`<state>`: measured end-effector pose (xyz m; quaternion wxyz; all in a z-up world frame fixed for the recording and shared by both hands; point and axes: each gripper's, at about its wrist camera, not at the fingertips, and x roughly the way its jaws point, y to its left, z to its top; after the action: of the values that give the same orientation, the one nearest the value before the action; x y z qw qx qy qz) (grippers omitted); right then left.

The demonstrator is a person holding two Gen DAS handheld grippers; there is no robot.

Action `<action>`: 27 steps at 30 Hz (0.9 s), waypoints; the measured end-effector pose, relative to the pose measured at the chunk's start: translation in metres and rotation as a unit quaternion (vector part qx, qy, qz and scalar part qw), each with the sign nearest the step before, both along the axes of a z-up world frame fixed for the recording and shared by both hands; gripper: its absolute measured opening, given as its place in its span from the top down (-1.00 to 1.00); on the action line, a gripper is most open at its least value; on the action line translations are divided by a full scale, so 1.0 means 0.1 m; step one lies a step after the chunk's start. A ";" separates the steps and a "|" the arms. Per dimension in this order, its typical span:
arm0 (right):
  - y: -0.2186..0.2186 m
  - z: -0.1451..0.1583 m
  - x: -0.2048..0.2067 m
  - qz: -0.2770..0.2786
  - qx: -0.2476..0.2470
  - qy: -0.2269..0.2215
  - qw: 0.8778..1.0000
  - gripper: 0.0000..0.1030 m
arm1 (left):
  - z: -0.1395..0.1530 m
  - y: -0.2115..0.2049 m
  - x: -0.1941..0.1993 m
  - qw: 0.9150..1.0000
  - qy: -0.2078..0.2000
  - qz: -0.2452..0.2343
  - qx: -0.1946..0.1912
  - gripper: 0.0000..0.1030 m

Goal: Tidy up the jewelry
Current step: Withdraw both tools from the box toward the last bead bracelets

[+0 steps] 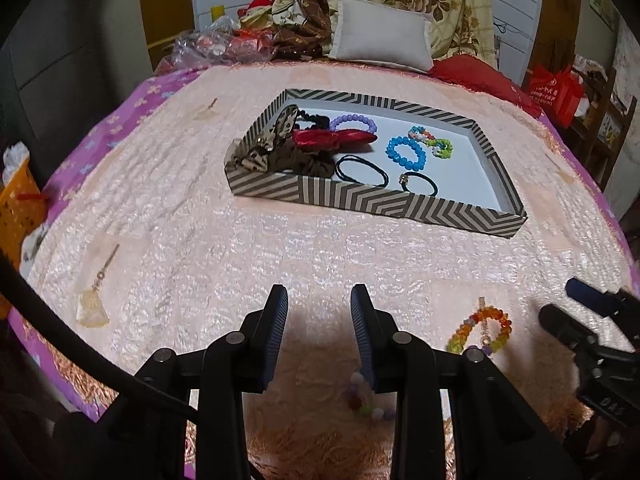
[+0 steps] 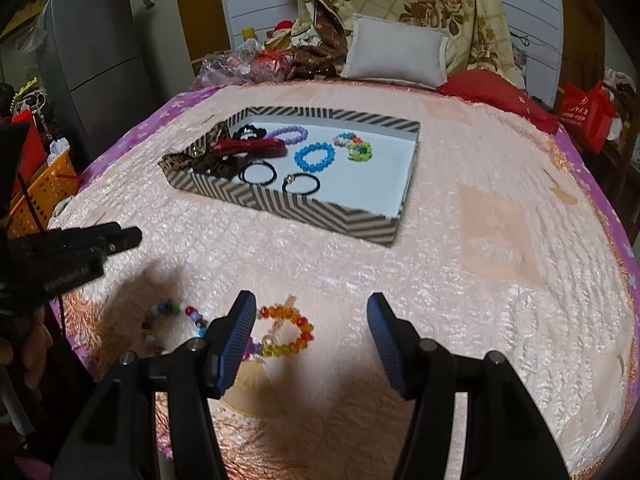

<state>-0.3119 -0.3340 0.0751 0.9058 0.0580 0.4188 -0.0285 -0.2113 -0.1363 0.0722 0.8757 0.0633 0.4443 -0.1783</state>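
Pink quilted bedspread (image 1: 200, 248), left view: chevron-striped cardboard tray (image 1: 360, 198) of bracelets beyond; left gripper (image 1: 319, 300) released, empty, over pastel bead bracelet (image 1: 366, 400).

Right view: right gripper (image 2: 312, 308) released near orange-yellow bead bracelet (image 2: 286, 332), short of tray. Pickup pending; next, close on beads.

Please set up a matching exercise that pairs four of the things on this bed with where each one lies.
Things:
1. Blue bead bracelet
2. Orange and yellow bead bracelet
3. Multicoloured round-bead bracelet
4. White pillow

Places:
A. At the far end of the bed, leaning against the floral bedding
B. On the bedspread beside the right tool's left finger
C. Inside the striped tray, on its white floor
D. On the bedspread in shadow, nearest the left tool

Pairs: 1-C, 2-B, 3-D, 4-A
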 end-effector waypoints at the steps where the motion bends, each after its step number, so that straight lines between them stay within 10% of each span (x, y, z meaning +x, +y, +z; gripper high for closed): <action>1: 0.00 -0.03 -0.01 0.003 -0.001 0.004 1.000 -0.17 | -0.01 0.02 -0.01 1.000 0.004 0.000 -0.003 0.56; 18: 0.11 -0.43 0.16 0.027 -0.023 0.046 0.998 -0.14 | -0.47 0.17 -0.21 0.993 0.108 -0.039 -0.032 0.56; 27: 0.04 -0.50 0.22 0.024 -0.017 0.047 0.998 -0.14 | -0.52 -0.02 -0.28 0.993 0.096 -0.065 0.003 0.53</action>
<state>-0.2902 -0.3297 0.0251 0.8862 0.0306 0.4619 -0.0164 -0.2393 -0.1387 0.0201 0.8156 0.0774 0.5215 -0.2384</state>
